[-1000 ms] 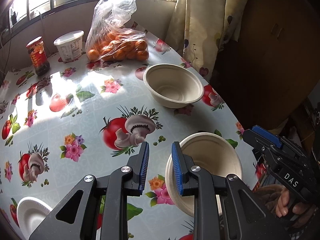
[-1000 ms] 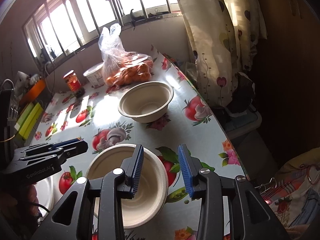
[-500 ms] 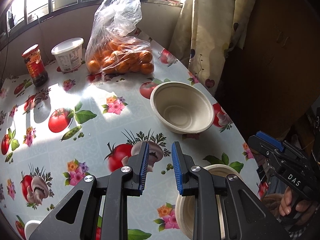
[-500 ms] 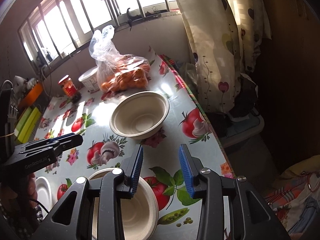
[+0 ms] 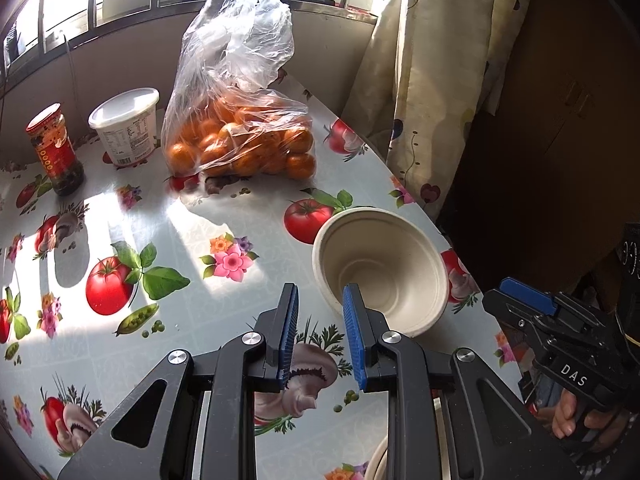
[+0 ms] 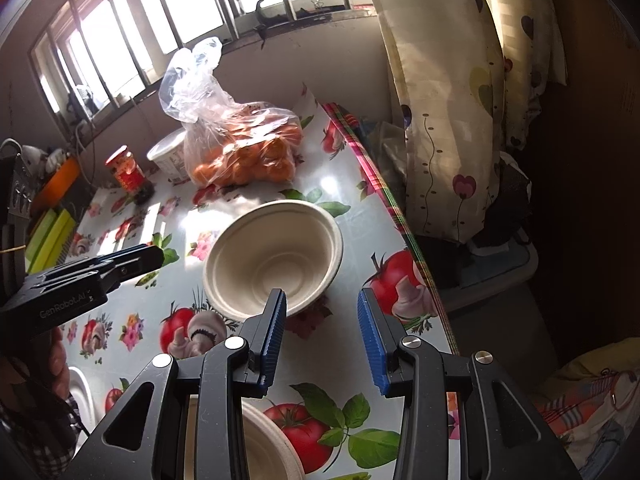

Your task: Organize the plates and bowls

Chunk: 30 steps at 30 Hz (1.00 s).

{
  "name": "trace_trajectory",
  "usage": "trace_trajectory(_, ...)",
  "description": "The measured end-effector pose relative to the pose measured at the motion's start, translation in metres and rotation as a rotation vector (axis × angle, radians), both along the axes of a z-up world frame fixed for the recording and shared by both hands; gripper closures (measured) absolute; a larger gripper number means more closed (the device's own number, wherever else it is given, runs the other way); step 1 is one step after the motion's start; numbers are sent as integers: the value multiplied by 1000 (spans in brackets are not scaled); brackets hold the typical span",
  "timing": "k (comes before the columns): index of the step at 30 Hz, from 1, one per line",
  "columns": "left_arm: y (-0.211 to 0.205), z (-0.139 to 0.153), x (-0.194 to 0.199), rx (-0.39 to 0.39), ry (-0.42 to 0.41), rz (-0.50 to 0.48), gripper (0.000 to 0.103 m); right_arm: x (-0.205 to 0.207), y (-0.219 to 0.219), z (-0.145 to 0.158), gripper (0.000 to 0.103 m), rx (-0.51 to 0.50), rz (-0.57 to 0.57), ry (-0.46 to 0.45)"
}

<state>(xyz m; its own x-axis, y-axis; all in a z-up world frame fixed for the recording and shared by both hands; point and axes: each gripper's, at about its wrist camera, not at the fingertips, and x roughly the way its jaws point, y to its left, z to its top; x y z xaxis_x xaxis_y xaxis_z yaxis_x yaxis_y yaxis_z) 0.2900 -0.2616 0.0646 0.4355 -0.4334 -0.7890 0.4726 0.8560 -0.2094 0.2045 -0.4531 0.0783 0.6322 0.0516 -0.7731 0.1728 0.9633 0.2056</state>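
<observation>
- Nearest, the left claw (image 5: 318, 338) hangs over the worktop (image 5: 192, 240) with a narrow gap between its blue pads and nothing in it.
- The right claw (image 6: 322, 338) stands wider apart, also empty, its left pad just over the near rim of the far bowl (image 6: 274, 258).
- A second bowl (image 6: 260, 448) lies under the right claw's frame, mostly hidden; what may be a white plate (image 6: 80, 394) shows by the left-hand edge.
- The far bowl sits close to the worktop's right edge: a pinch that nudges rather than grips could push it off.
- Its thin, light rim could slip or buckle in a shallow bite.
- Beyond, the bag of oranges (image 5: 240, 144), tub (image 5: 126, 126) and jar (image 5: 54, 148) crowd the back, leaving little room there to overshoot.
</observation>
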Motion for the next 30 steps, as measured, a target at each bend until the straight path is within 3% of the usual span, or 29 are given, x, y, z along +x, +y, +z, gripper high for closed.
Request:
trace_trajectory(12, -9, -25, 22, -24, 112, 14, 79, 33, -11, -19, 66, 14, 2, 32)
trace_trajectory(22, -10, -35, 28, -19, 134, 22, 79, 45, -9, -37, 67, 48, 21, 65)
trace_trajectory(30, -12, -37, 30, -17, 134, 23, 79, 49, -5, -39, 79, 40, 23, 65)
